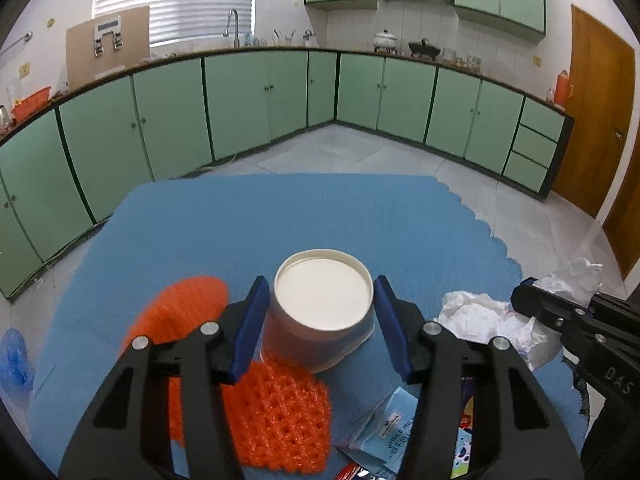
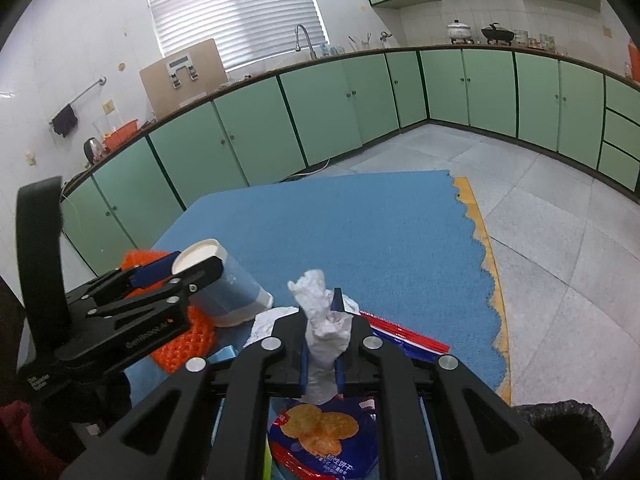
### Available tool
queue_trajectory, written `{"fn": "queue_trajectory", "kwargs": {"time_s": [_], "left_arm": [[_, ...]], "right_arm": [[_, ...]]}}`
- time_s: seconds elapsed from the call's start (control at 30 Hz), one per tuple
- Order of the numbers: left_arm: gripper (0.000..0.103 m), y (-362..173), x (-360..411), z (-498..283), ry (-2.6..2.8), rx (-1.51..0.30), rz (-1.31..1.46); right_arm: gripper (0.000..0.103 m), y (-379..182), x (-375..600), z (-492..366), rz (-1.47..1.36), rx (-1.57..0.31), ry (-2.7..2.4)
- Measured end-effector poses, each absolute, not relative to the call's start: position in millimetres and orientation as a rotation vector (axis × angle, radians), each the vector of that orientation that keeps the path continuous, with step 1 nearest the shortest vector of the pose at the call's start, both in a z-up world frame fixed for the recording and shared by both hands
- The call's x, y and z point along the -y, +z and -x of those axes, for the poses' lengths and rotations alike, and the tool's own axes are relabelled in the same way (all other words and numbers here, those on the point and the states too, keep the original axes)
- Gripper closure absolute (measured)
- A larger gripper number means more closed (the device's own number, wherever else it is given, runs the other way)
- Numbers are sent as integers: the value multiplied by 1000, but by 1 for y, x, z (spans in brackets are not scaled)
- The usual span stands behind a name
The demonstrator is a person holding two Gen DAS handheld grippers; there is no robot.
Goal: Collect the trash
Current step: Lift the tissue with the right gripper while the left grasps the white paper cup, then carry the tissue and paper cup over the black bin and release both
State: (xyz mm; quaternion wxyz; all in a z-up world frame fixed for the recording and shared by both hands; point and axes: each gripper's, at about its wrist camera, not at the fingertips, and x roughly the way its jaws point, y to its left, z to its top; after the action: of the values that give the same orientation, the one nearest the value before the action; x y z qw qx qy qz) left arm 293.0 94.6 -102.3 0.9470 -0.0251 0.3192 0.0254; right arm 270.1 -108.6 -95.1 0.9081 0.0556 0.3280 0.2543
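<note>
Our left gripper (image 1: 320,320) straddles the tilted white-lidded round plastic tub (image 1: 322,300), blue pads seemingly just clear; our right gripper (image 2: 322,336) beside it pinches crumpled white tissue (image 2: 320,320).

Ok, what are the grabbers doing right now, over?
Left hand-held gripper astride the tilted white-lidded cup, pads not visibly pressing. Right hand-held gripper shut on crumpled tissue. Orange mesh lies under the left fingers.

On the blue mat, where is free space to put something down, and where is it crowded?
The far half of the blue mat, beyond the white-lidded cup up to the far edge and the scalloped right edge, is bare. The near part is crowded: orange net, crumpled tissues, milk carton, biscuit packet.
</note>
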Motion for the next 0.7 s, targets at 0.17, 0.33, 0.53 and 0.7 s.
{"fn": "queue_trajectory", "kwargs": {"time_s": [0.17,0.33,0.53,0.7], "left_arm": [[52,-81,-90,-281,47,-595,42],[52,-59,-86,-270,30,-540,54],[52,-35,-69,-255,-11,-480,56],[52,-27,-43,-246,-64,-461,48]], "right_arm": [[94,-82,113,-266,-115,-652,523],[94,-62,121,-260,-125,-608,533],[94,-34,138,-249,-141,-548,530],[94,-18,163,-231,-136,-501,491]]}}
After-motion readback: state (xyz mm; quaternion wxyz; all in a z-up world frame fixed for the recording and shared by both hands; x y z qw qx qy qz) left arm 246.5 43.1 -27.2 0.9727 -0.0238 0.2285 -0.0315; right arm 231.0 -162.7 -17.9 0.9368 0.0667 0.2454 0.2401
